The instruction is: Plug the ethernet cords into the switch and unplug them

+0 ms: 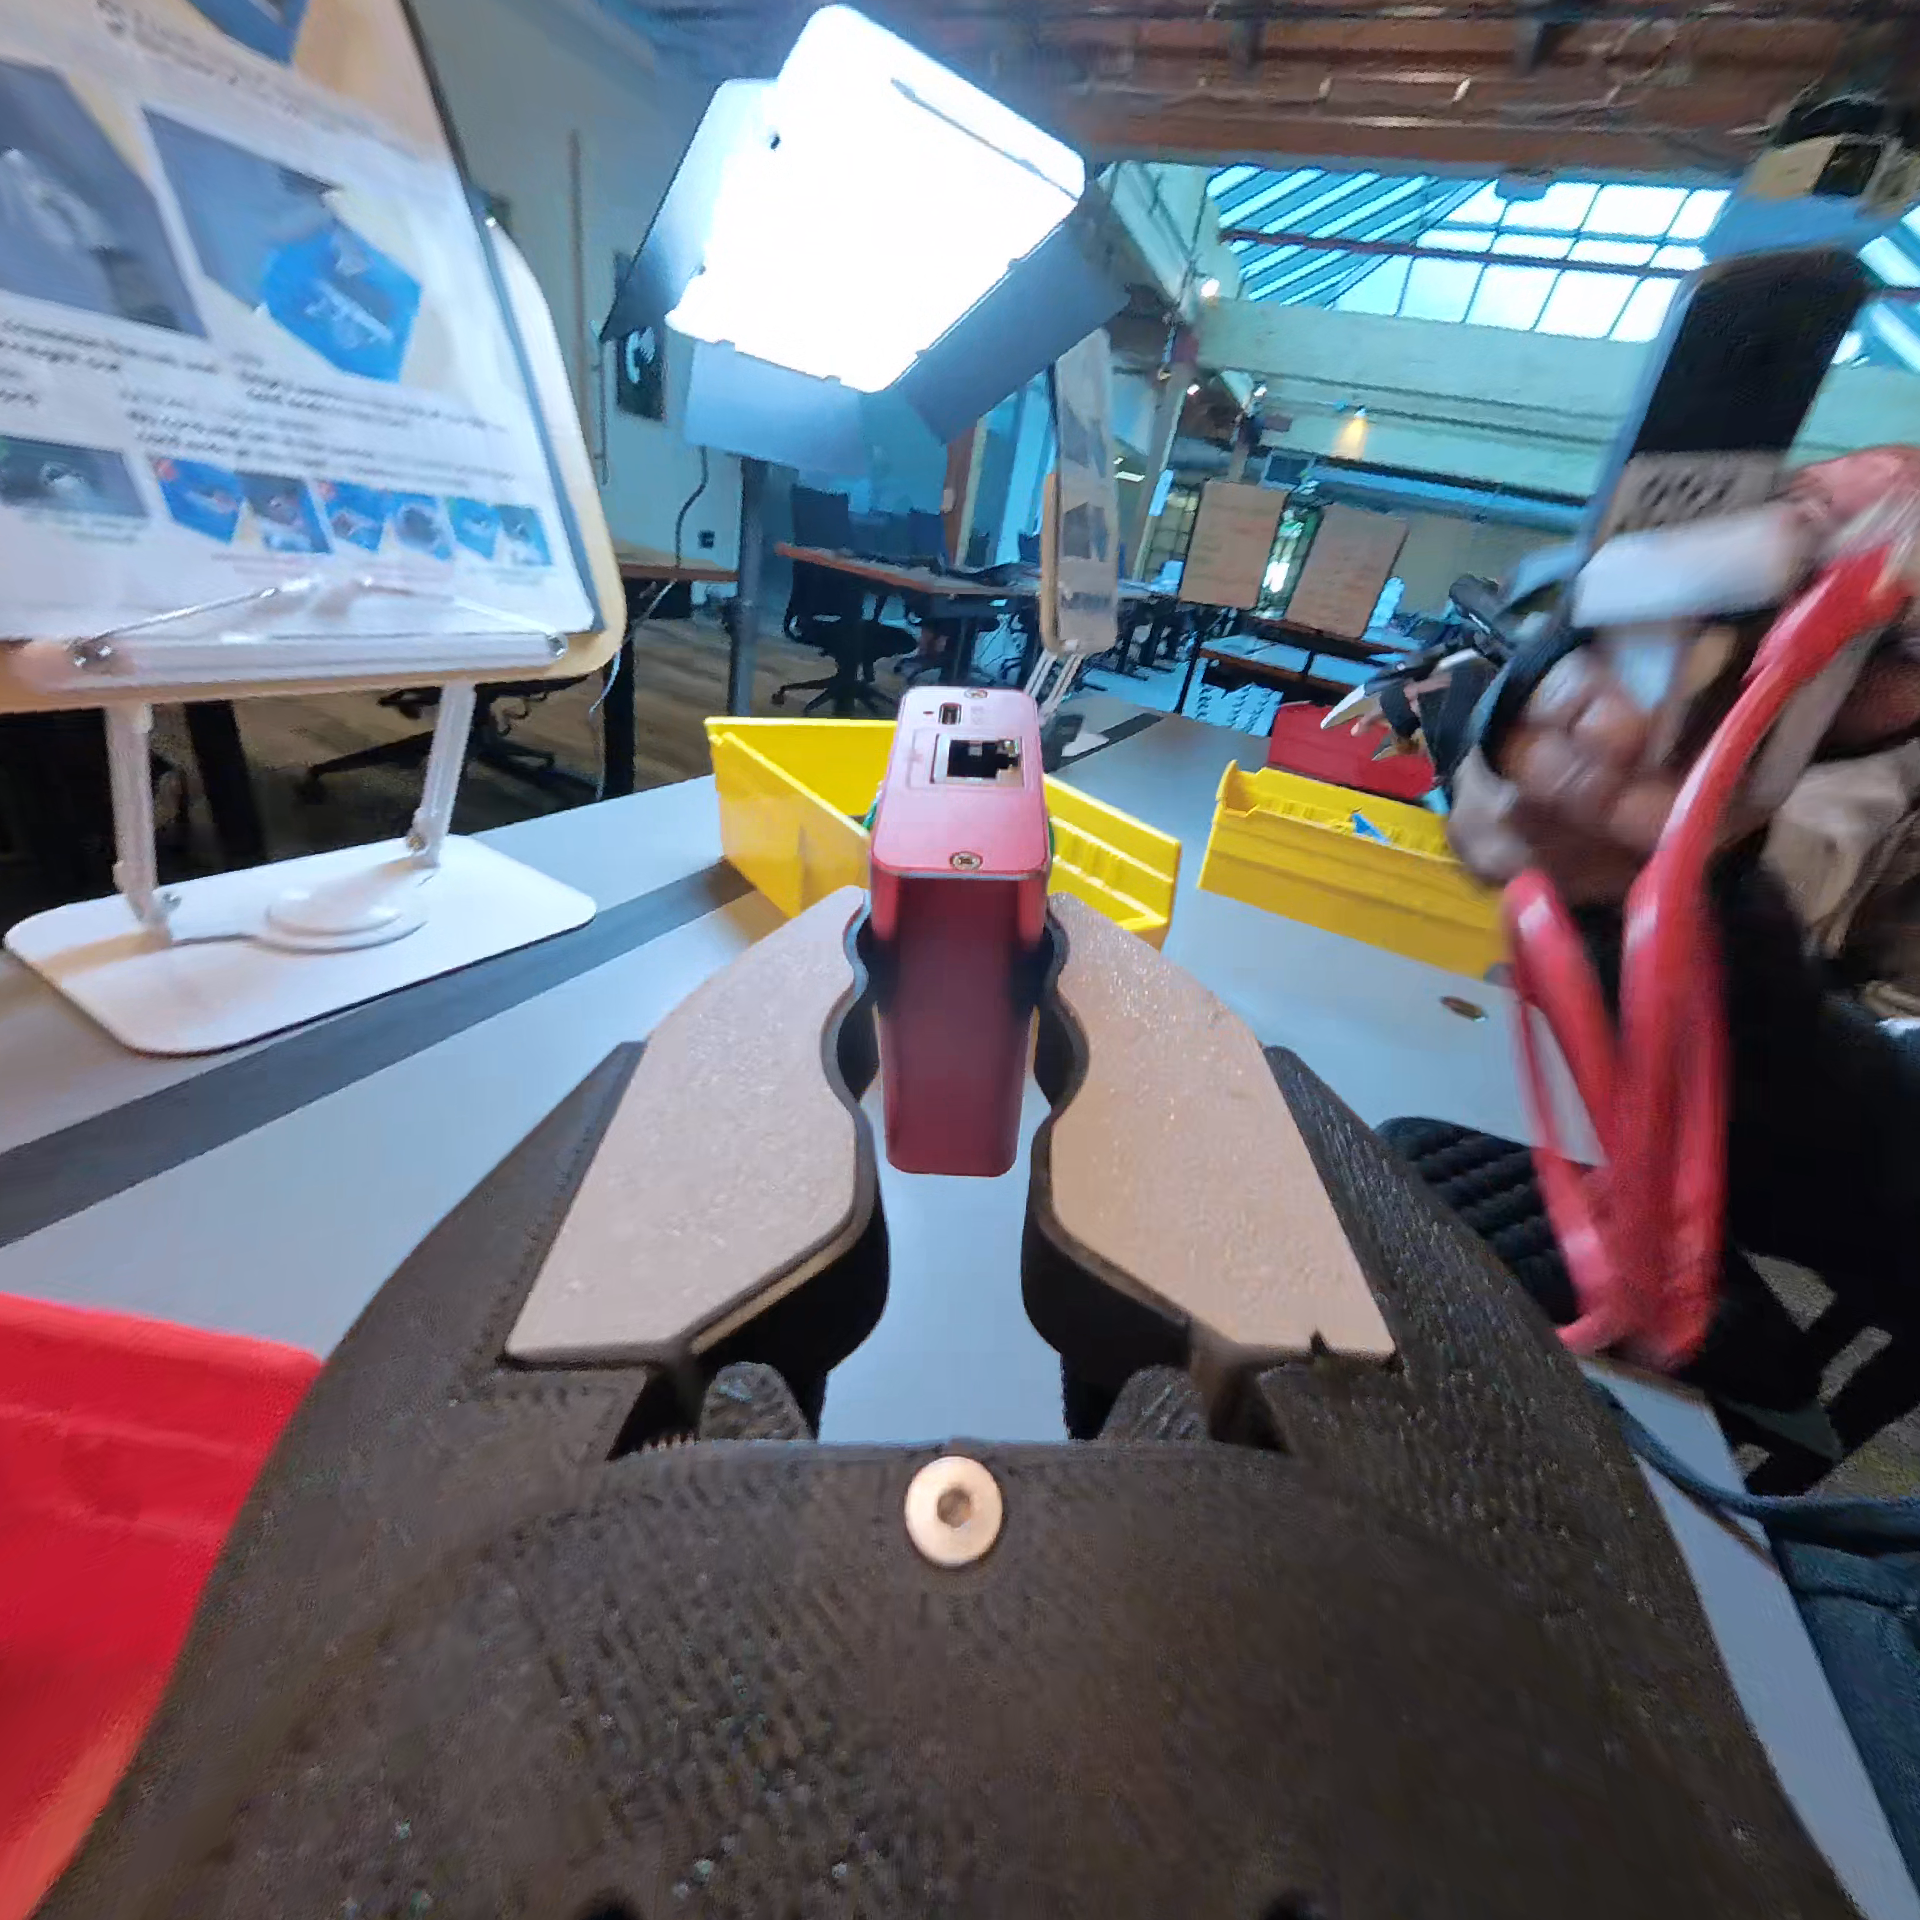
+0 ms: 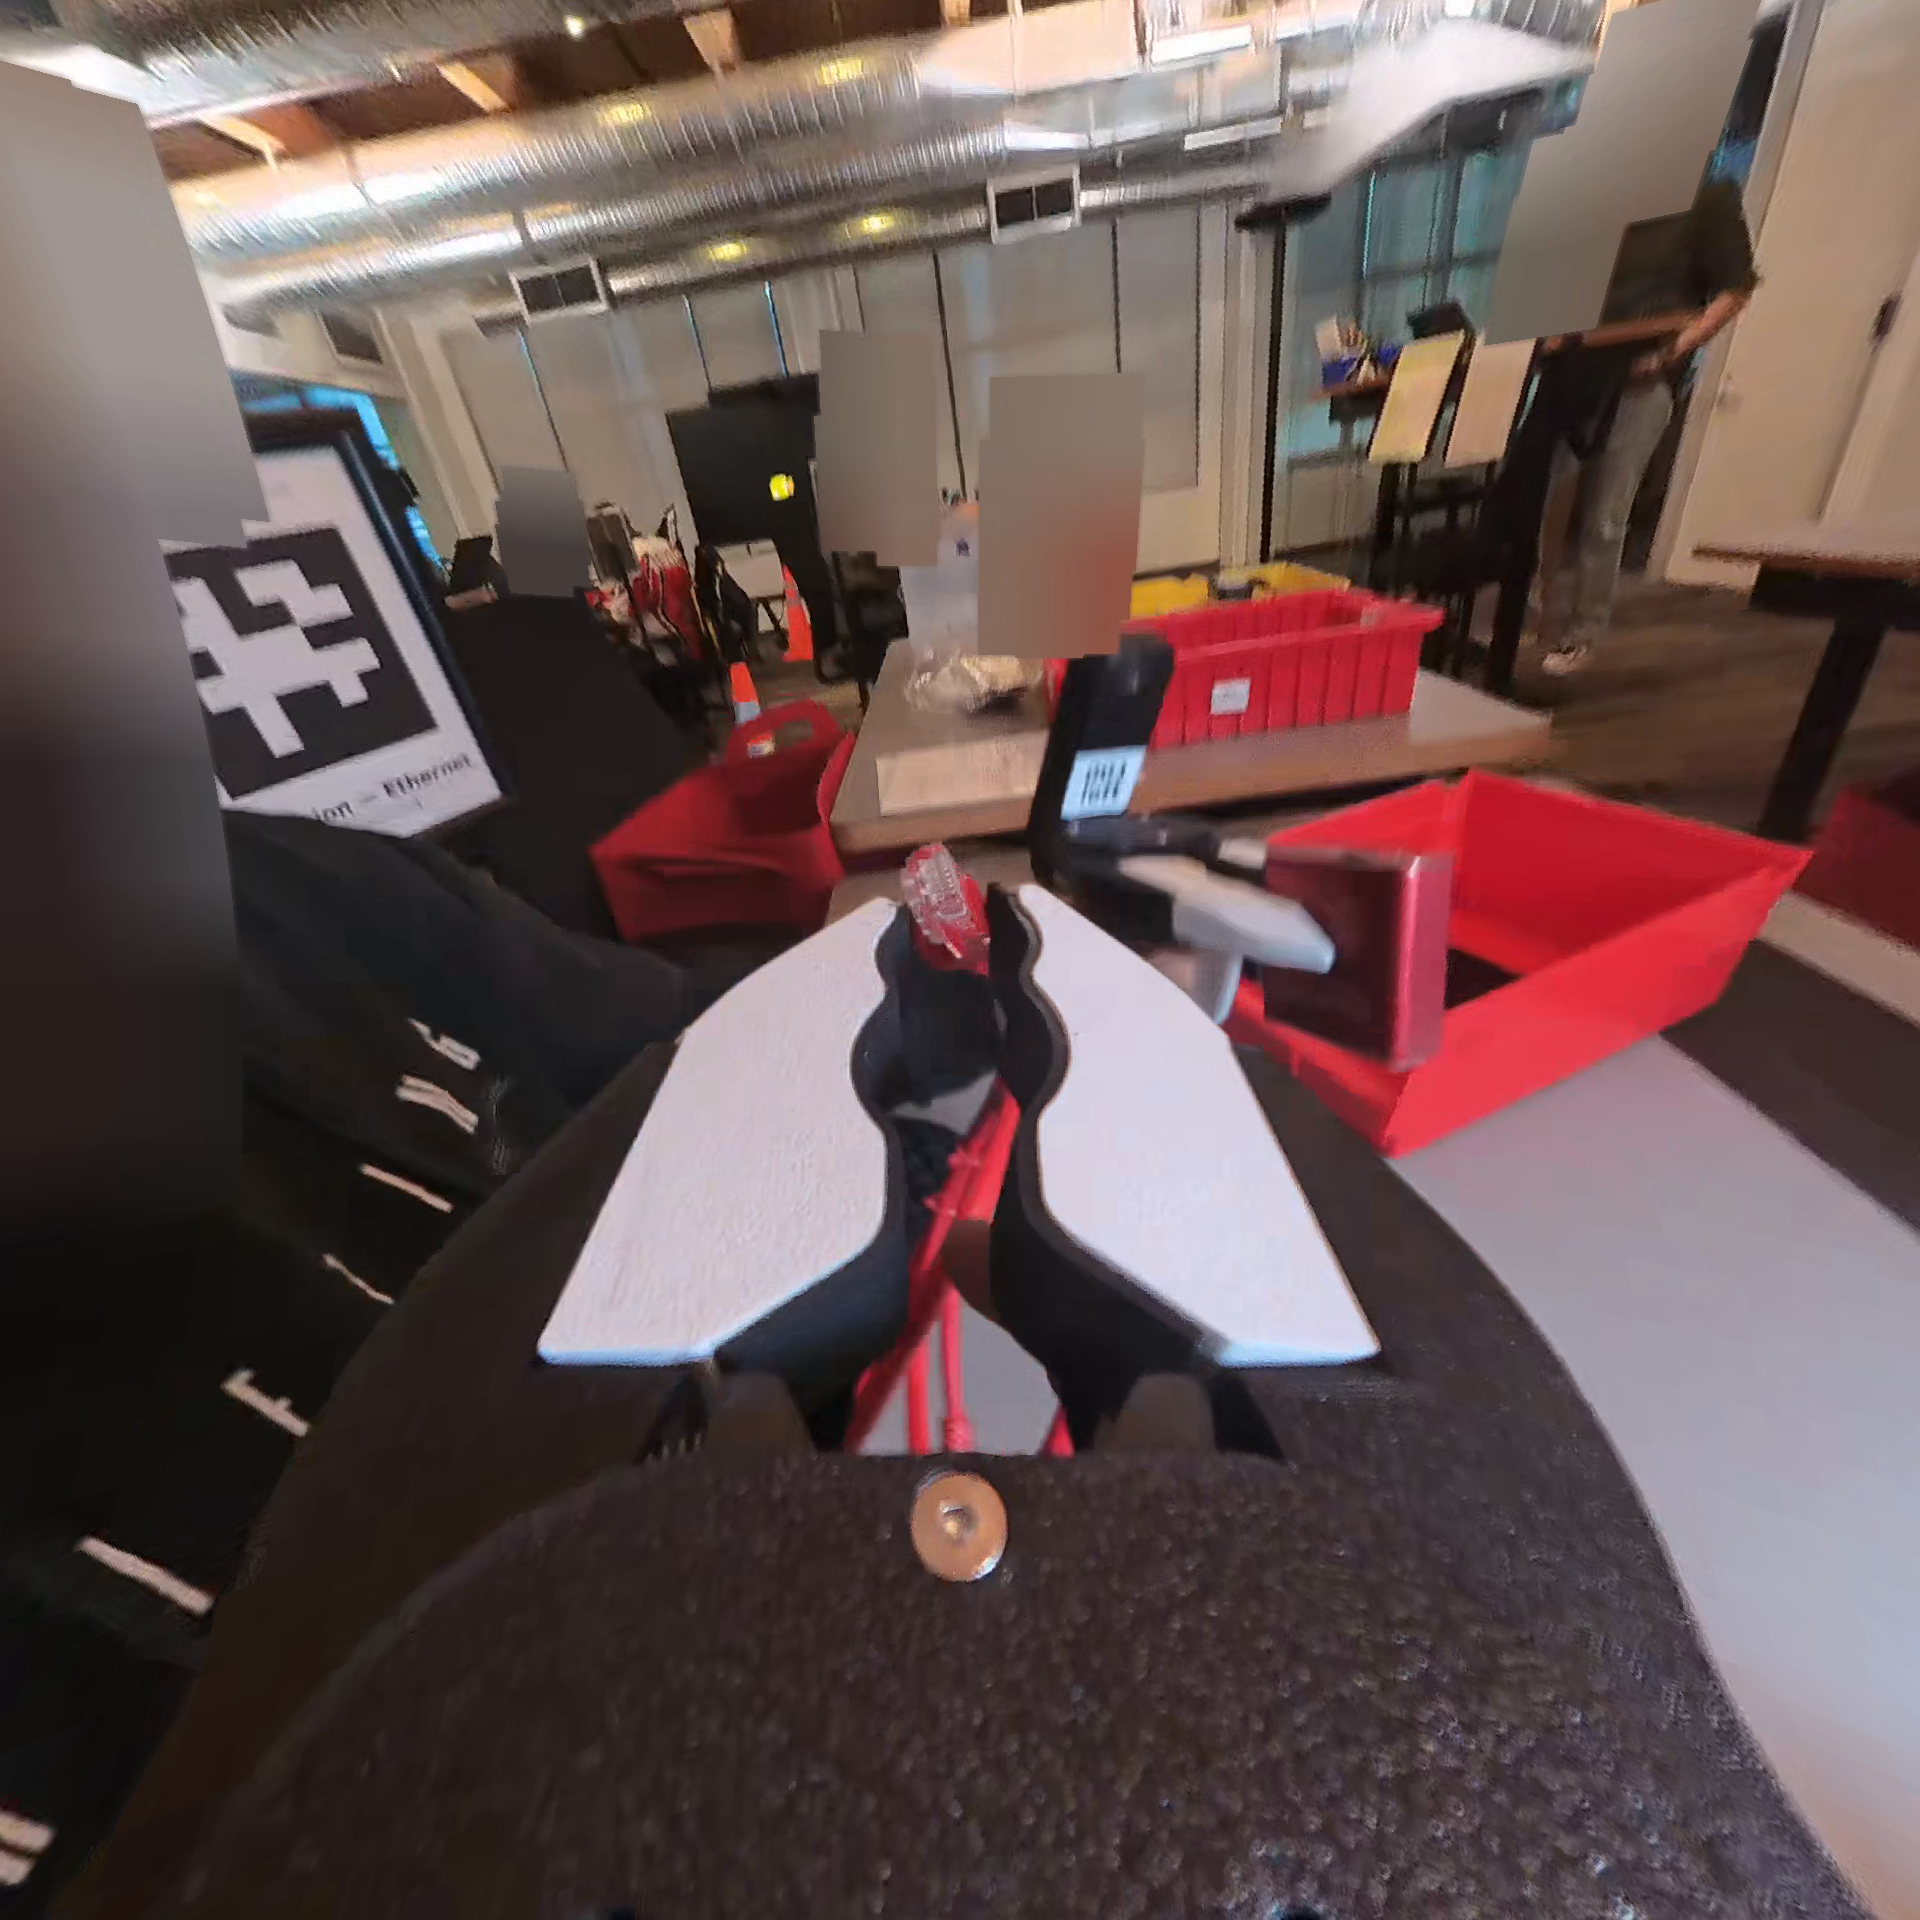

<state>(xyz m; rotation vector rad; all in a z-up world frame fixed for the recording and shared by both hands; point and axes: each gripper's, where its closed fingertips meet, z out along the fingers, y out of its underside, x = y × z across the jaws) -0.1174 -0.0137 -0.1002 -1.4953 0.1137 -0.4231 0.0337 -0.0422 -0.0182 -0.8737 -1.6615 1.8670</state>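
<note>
Meanwhile left gripper (image 1: pixel 956 925) clamps the red switch (image 1: pixel 956 935), right gripper (image 2: pixel 951 914) pinches the cord plug (image 2: pixel 943 902), well apart.

Switch (image 1: pixel 956 977) between left fingers (image 1: pixel 717 1122), above table (image 1: pixel 312 1174); bins (image 1: pixel 1340 862) behind.

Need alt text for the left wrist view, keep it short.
The left tongs are shut on a small red switch, held above a grey table with an empty port facing up. Yellow bins and a document stand sit behind; at right, blurred, a looped red ethernet cord.
</note>
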